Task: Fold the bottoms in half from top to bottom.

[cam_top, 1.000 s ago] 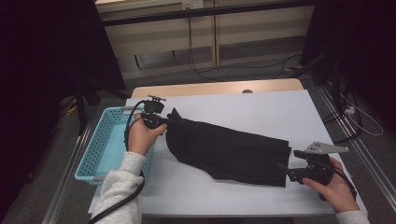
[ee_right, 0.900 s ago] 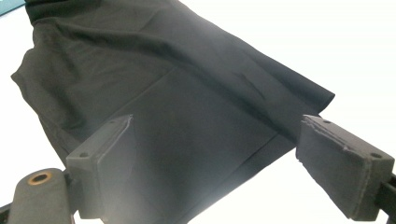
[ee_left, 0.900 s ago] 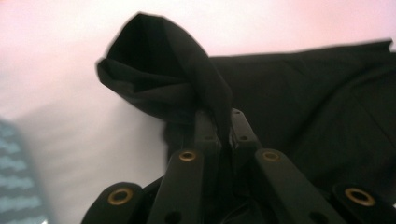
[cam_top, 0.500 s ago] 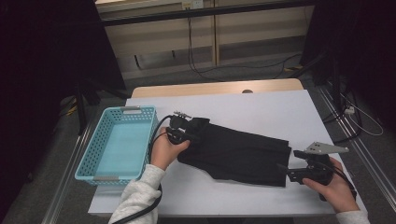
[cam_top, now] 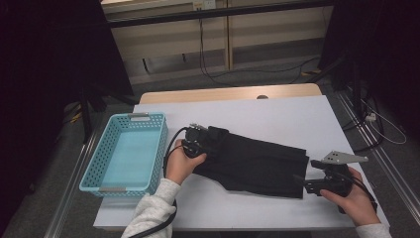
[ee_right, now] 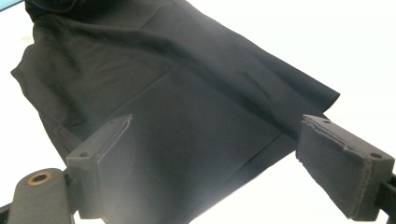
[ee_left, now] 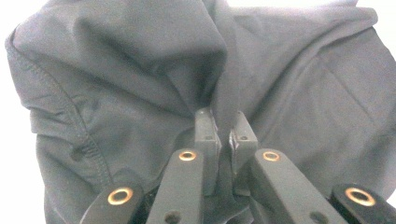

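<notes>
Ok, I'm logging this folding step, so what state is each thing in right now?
Black fabric garment: lying on the white table, left end bunched and pinched.
Left gripper: shut on a fold of the garment.
Right gripper: open, fingers either side of the garment's right edge.
Light blue plastic basket: empty, upright, left of the garment.

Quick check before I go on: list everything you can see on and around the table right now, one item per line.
cloth: 1, black, lying across the middle of the table, left end bunched up
basket: 1, light blue, on the table's left edge, nothing in it
table: 1, white top with a wooden strip at the far edge
cables: several, dark, on the floor beyond the table
left gripper: 1, black, jaws shut on a fold of the cloth's left end
right gripper: 1, black, jaws open at the cloth's right edge
</notes>
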A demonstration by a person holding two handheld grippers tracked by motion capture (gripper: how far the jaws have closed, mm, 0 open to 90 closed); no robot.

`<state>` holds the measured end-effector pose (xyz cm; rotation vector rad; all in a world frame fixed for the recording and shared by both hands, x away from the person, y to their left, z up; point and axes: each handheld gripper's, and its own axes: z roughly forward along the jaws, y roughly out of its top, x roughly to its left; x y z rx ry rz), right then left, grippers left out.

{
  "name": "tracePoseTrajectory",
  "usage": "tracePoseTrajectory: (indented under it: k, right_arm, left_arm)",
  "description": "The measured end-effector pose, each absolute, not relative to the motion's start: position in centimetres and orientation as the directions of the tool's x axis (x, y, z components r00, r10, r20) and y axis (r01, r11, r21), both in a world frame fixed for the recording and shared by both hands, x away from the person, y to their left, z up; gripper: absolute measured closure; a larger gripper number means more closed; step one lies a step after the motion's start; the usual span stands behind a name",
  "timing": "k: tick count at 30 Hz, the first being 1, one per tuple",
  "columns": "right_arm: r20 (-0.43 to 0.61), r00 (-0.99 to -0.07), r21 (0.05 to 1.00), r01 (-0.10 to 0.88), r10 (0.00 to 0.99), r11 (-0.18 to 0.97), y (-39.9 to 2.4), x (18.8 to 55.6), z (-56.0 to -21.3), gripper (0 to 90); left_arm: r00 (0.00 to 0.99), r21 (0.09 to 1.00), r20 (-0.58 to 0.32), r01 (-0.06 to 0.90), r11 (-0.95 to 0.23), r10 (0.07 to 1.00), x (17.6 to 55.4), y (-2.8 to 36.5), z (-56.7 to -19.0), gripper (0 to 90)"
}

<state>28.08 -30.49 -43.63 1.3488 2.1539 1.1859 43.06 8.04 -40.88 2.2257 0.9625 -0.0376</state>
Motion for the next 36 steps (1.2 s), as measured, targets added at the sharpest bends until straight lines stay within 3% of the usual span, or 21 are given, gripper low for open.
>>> tracePoseTrajectory:
  k: [8,9,10,12,13,14,16,19,32,36]
  right_arm:
    - [0.138,-0.497,0.789,0.578,0.857,0.209,-30.3,28.1,-43.7,12.6]
    - [0.138,-0.497,0.788,0.579,0.857,0.209,-30.3,28.1,-43.7,12.6]
    - [0.138,-0.498,0.789,0.578,0.856,0.209,-30.2,28.1,-43.6,12.6]
    - [0.134,-0.499,0.790,0.576,0.856,0.212,-30.1,28.1,-43.6,12.6]
    - [0.129,-0.502,0.793,0.570,0.855,0.215,-29.9,28.1,-43.6,12.6]
    - [0.129,-0.502,0.793,0.570,0.855,0.215,-29.9,28.1,-43.6,12.6]
    - [0.125,-0.508,0.793,0.567,0.852,0.221,-29.6,28.2,-43.5,12.6]
    - [0.119,-0.514,0.794,0.563,0.850,0.229,-29.1,28.4,-43.5,12.6]
    - [0.108,-0.549,0.804,0.538,0.829,0.252,-25.0,30.1,-43.5,11.2]
    - [0.121,-0.556,0.813,0.531,0.822,0.239,-23.5,30.8,-43.4,16.7]
  left_arm:
    - [0.765,0.627,-0.303,0.609,-0.485,0.569,41.6,5.7,-40.6,81.6]
    - [0.760,0.641,-0.310,0.611,-0.465,0.570,41.6,5.6,-40.7,74.5]
    - [0.756,0.649,-0.314,0.612,-0.452,0.574,41.7,5.7,-40.8,61.5]
    - [0.768,0.654,-0.306,0.599,-0.461,0.563,41.7,6.0,-40.7,53.7]
    - [0.773,0.668,-0.289,0.586,-0.460,0.565,41.6,6.1,-40.7,42.5]
    - [0.781,0.685,-0.264,0.565,-0.460,0.566,41.6,6.4,-40.6,42.5]
    - [0.773,0.709,-0.254,0.558,-0.431,0.581,41.8,6.9,-40.5,29.7]
    - [0.769,0.727,-0.223,0.540,-0.424,0.599,42.2,7.9,-40.2,22.2]
    - [0.749,0.723,-0.160,0.533,-0.440,0.643,42.2,10.7,-39.8,17.9]
    - [0.740,0.720,-0.159,0.540,-0.436,0.654,42.2,11.4,-39.9,17.4]
